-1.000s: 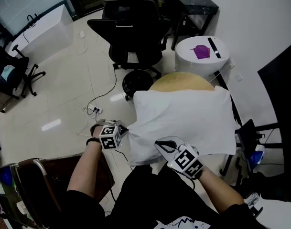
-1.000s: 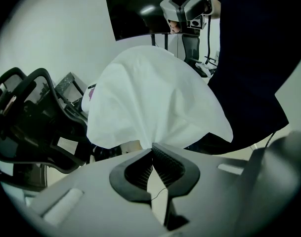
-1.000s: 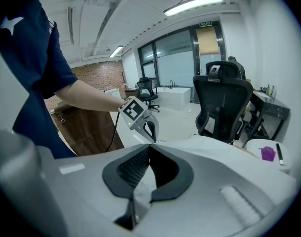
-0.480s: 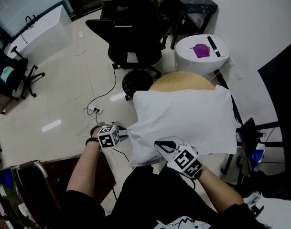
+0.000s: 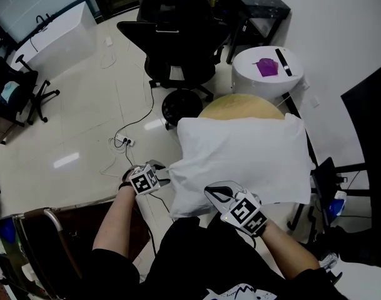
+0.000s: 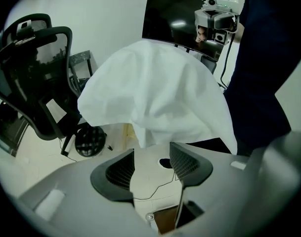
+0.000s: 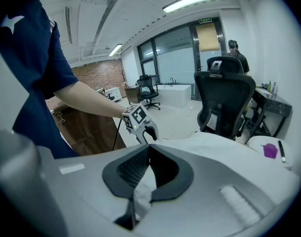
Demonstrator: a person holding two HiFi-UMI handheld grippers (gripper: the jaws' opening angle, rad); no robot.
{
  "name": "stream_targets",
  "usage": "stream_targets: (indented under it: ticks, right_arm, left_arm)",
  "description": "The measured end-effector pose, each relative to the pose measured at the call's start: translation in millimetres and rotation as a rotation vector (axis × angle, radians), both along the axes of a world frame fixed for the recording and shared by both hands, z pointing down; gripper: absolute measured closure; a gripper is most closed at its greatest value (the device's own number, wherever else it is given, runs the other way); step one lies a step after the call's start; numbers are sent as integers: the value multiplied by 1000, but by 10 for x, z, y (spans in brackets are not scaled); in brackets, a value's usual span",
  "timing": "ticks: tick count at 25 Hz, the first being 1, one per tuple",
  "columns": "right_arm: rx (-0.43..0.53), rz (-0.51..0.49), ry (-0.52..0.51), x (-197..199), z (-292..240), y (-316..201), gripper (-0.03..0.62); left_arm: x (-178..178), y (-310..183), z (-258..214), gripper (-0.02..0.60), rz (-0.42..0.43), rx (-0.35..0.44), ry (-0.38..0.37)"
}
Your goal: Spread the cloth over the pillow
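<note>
On the round wooden table [image 5: 240, 109], the white cloth [image 5: 240, 158] lies draped over the pillow, hiding it. The right gripper [image 7: 149, 149] pinches the cloth's near edge. The left gripper [image 6: 151, 157], jaws just opened wide, holds nothing beside the cloth's corner.

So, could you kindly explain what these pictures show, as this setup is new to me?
There is no robot: a person holds a gripper in each hand. One picture comes from a camera on the person's head, looking down; the other two cameras ride on the grippers. A white cloth lies draped over a bulky shape, presumably the pillow, on a round wooden table. The right gripper is shut on the cloth's near edge. The left gripper has just been opening, with nothing between its jaws; the cloth's corner hangs just ahead.
</note>
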State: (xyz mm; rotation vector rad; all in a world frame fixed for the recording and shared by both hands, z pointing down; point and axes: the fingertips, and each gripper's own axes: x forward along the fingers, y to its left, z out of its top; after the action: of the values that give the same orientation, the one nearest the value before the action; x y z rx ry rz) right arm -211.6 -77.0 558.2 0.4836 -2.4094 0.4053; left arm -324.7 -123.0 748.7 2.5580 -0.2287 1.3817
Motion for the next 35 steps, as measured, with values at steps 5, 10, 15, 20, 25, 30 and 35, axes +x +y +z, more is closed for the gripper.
stream_targets:
  ticks: [5,10,15,20,25,30,35]
  right_arm:
    - [-6,-2,6,-17,37,28,586]
    - [-13,-6,11,-18,65,42,586]
    - [-4,-13,10,-44,46,33,586]
    - [-2,-17,11,-73,44,25,586]
    - [-8,-9,10,-60,58,3,586]
    - [-4,6,9,-33,50,-47,586]
    - [2,26,10,-3,40,-109,586]
  left_arm:
    - [77,-75,-65,500,37,79,0]
    - [-5,-106,-142,581,67,118,-31]
    - [-284,-191,-194,581,107,168,-123]
    - [-538,-253,-121,581,135,172,-211]
    - [-602,-232,-79,581,105,144,-202]
    - [-467,-410,-179,577,59,162,-149]
    - [-314,-869,-336,498,32,187,-110]
